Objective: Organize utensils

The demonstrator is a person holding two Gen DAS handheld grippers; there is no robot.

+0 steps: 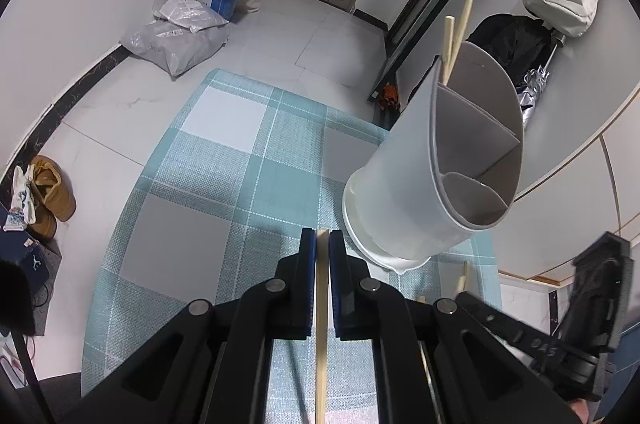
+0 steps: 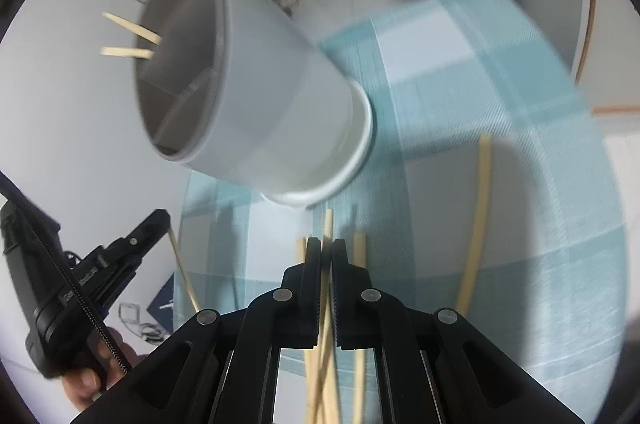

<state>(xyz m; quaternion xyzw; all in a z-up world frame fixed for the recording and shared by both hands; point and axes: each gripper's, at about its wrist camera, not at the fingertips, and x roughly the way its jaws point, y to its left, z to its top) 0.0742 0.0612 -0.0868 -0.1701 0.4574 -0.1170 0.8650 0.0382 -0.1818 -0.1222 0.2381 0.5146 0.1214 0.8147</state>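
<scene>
As seen from the left wrist, the left tool (image 1: 322, 238) is clamped on a single chopstick (image 1: 321, 324) whose long axis runs straight along the fingers, back toward the camera. The white divided holder (image 1: 420, 168) stands on the checked cloth of the counter (image 1: 224, 184) just ahead and to the right of the tip, with two chopsticks (image 1: 456, 36) already upright in its far compartment and the two nearer compartments empty. The opening lies up and to the right of the held stick — so the stick would, by my judgement, have to be raised and tipped from lying along the fingers to near vertical before it could drop in. The right tool shows only as a black body at the lower right edge.

As seen from the right wrist, though the frame is blurred by motion, the right tool (image 2: 327, 252) has closed on another chopstick (image 2: 327, 224), with more sticks (image 2: 359, 256) lying loose on the cloth just beside it and one curved-looking stick (image 2: 478, 216) further right. The holder (image 2: 256, 96) sits ahead and to the left, near the fingertips. The left tool (image 2: 152, 224) hangs at the left, a hand (image 2: 86, 384) beneath it — both tools look about equally near the holder.
</scene>
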